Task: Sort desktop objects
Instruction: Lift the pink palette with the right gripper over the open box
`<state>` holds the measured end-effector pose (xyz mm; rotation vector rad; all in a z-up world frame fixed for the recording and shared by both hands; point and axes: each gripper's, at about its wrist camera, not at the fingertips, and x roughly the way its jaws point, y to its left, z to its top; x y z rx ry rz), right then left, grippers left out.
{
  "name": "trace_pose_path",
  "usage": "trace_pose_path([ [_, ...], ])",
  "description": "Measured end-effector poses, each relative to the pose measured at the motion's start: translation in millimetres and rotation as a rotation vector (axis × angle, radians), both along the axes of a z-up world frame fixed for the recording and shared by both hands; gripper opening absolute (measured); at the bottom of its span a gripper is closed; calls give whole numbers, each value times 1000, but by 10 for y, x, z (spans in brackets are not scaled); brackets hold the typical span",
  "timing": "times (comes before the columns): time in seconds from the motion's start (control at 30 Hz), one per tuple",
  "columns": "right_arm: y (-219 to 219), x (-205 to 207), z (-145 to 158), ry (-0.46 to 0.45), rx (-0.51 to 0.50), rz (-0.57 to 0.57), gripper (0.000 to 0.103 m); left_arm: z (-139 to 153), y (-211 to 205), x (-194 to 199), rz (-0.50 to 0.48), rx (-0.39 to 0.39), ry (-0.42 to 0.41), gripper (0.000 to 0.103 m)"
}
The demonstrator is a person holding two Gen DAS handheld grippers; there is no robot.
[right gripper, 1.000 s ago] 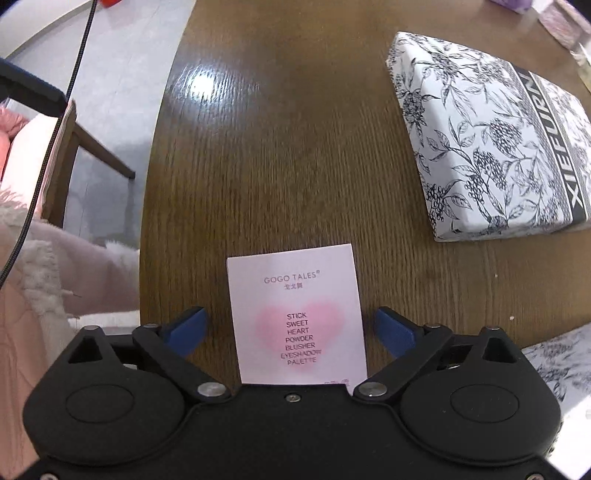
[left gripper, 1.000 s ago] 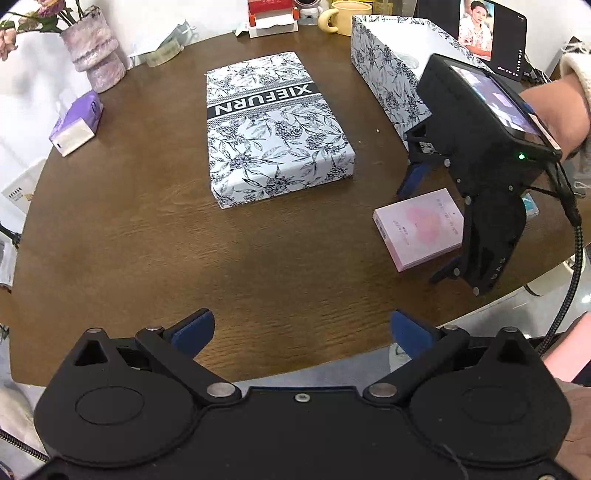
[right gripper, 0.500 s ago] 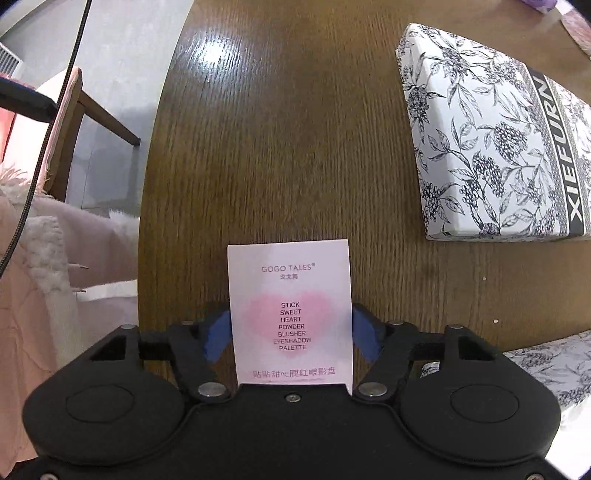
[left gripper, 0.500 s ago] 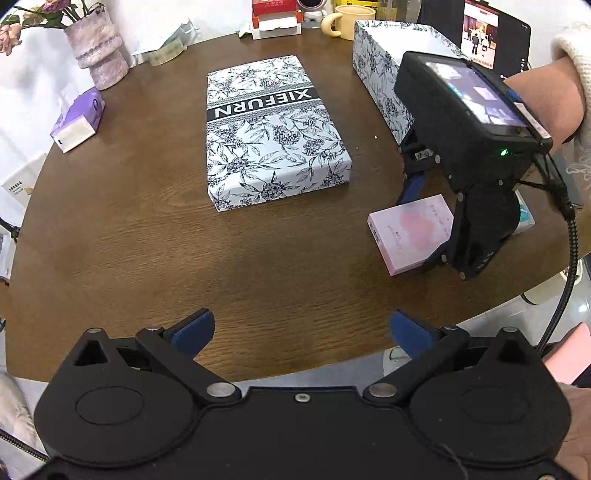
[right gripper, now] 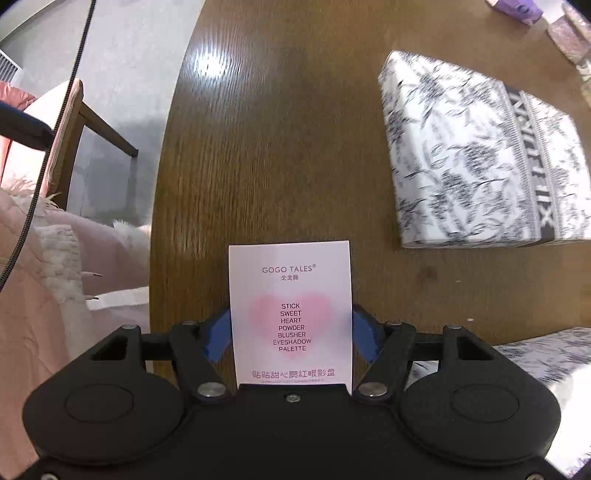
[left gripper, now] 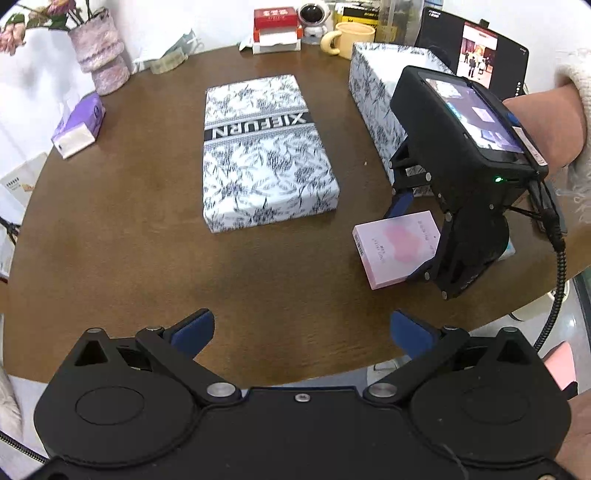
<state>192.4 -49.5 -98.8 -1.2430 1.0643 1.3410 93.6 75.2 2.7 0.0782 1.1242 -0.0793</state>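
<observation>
My right gripper (right gripper: 291,334) is shut on a flat pink palette box (right gripper: 290,314) printed "GOGO TALES"; its blue pads press both long sides. The left wrist view shows that pink palette box (left gripper: 397,247) tilted and lifted off the brown round table (left gripper: 147,240), held by the right gripper (left gripper: 410,236) at the right. My left gripper (left gripper: 301,330) hovers open over the table's near edge with nothing between its fingers. A black-and-white floral box lid (left gripper: 264,151) marked XIEFURN lies in the middle; the matching open floral box (left gripper: 376,99) stands behind the right gripper.
At the back stand a yellow mug (left gripper: 349,38), a red-and-white carton (left gripper: 277,29), a tablet (left gripper: 476,51) and a pink vase (left gripper: 101,55). A purple tissue pack (left gripper: 79,125) lies at the left. A chair (right gripper: 66,147) stands beside the table.
My right gripper closed on the pink palette box and raised it off the table, tilting it. The left gripper stayed open and drew back a little.
</observation>
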Motion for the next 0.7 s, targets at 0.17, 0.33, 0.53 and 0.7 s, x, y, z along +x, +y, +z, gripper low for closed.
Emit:
trace_pose_path([
  [0.17, -101, -81, 439, -31, 51, 8, 69, 182, -66, 90, -19, -15, -7, 103],
  [0.33, -205, 83, 896, -75, 134, -43, 69, 365, -167, 217, -68, -47, -2, 103],
  [0.53, -483, 389, 1400, -140, 208, -143, 69, 574, -351, 426, -116, -74, -33, 103],
  [0.7, -832, 697, 1637, -192, 237, -242, 69, 648, -569, 648, -154, -53, -50, 103],
])
